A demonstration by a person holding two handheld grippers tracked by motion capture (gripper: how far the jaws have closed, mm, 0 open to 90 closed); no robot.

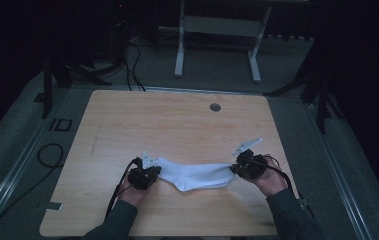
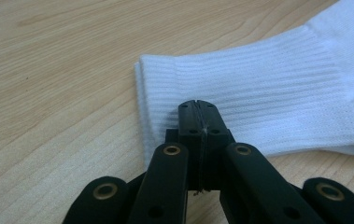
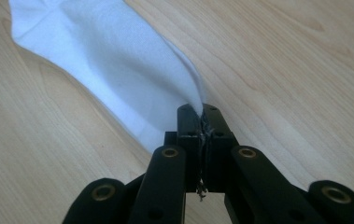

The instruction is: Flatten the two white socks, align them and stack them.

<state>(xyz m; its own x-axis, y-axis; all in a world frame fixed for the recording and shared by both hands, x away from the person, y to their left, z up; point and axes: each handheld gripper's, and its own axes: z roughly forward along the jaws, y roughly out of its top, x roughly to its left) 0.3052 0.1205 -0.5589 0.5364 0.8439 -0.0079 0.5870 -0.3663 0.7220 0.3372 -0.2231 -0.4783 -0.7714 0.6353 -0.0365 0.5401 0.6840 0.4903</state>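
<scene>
A white sock [image 1: 194,176] lies stretched across the front of the wooden table [image 1: 177,120] between my two grippers. My left gripper [image 1: 146,176] sits at the sock's ribbed cuff [image 2: 258,93]. Its jaws are shut, with the left gripper [image 2: 198,103] tips resting on the cuff's ribs. No fold of cloth shows between them, and the ribs lie flat. My right gripper [image 1: 242,165] is at the toe end. The right gripper [image 3: 201,108] is shut on the sock [image 3: 114,60], whose edge rises in a ridge into the closed jaws.
A round cable hole [image 1: 215,107] sits near the table's far edge. Beyond the table stand a white desk frame [image 1: 217,35] and dark stands, with cables [image 1: 52,155] on the floor at the left. A person's sleeves come in from the bottom edge.
</scene>
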